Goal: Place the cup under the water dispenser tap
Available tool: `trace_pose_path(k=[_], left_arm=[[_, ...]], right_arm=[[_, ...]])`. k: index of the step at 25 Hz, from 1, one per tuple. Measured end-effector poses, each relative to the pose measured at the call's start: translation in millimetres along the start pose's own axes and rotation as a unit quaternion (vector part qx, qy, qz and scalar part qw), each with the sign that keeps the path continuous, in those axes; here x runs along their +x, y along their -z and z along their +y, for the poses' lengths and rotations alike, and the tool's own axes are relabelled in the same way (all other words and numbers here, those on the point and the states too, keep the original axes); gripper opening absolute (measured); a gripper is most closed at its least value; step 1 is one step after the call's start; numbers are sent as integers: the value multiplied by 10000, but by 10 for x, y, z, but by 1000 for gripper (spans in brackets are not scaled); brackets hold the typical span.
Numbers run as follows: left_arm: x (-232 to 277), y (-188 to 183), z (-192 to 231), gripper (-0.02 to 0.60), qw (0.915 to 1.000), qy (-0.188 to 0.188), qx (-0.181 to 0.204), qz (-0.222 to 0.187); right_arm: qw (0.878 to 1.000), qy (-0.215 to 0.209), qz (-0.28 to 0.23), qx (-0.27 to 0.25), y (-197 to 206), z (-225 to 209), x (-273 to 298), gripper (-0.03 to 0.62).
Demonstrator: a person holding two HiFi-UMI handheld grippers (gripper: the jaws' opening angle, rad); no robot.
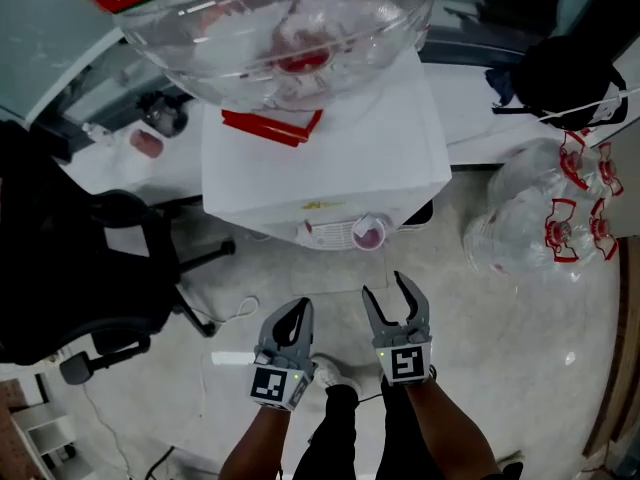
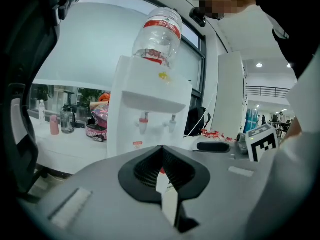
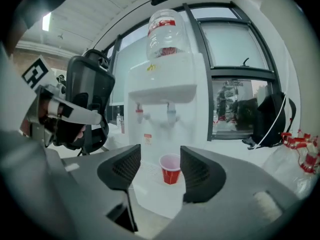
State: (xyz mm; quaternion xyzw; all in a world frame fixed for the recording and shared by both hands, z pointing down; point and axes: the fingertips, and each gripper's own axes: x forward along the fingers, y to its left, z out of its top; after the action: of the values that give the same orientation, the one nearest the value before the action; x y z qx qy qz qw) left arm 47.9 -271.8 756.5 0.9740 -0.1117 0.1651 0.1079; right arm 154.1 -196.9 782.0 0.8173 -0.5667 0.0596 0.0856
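Note:
A small red cup (image 1: 369, 233) (image 3: 170, 169) stands upright on the drip tray (image 1: 335, 234) of the white water dispenser (image 1: 330, 158) (image 3: 167, 91), below its right-hand tap (image 3: 171, 115). A clear water bottle (image 1: 280, 28) sits upside down on top of the dispenser. My right gripper (image 1: 385, 288) (image 3: 160, 151) is open and empty, a short way back from the cup, which shows beyond the gap between its jaws. My left gripper (image 1: 302, 308) (image 2: 161, 149) is shut with nothing in it, beside the right one and pointing at the dispenser.
A black office chair (image 1: 90, 258) stands left of the dispenser. Several empty water bottles (image 1: 545, 213) lie on the floor at the right. A black backpack (image 1: 570, 78) rests on the sill behind. Small bottles (image 1: 150, 128) sit on the desk at left.

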Motion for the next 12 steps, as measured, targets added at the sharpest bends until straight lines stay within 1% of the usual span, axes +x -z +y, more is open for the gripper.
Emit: trace_pose_path(k=[1, 3, 5, 7, 9, 12], left_arm=[[-12, -107, -33, 15, 9999, 18, 19, -102], [-47, -331, -95, 15, 9995, 46, 102, -306], [-132, -545, -166, 15, 9993, 33, 145, -331], [-254, -695, -240, 15, 9996, 13, 56, -275], [-357, -840, -317, 15, 9990, 32, -77, -448], [-487, -1208, -436, 15, 9972, 34, -250, -708]], right_arm=[[10000, 20, -14, 37, -118, 6, -80, 236], [9999, 49, -4, 154, -347, 3, -230, 176], [9998, 58, 10, 188, -622, -5, -392, 137], [9997, 69, -21, 213, -947, -25, -565, 88], [9996, 82, -113, 235, -1281, -80, -718, 49], [9996, 89, -239, 145, -1740, -220, -875, 4]])
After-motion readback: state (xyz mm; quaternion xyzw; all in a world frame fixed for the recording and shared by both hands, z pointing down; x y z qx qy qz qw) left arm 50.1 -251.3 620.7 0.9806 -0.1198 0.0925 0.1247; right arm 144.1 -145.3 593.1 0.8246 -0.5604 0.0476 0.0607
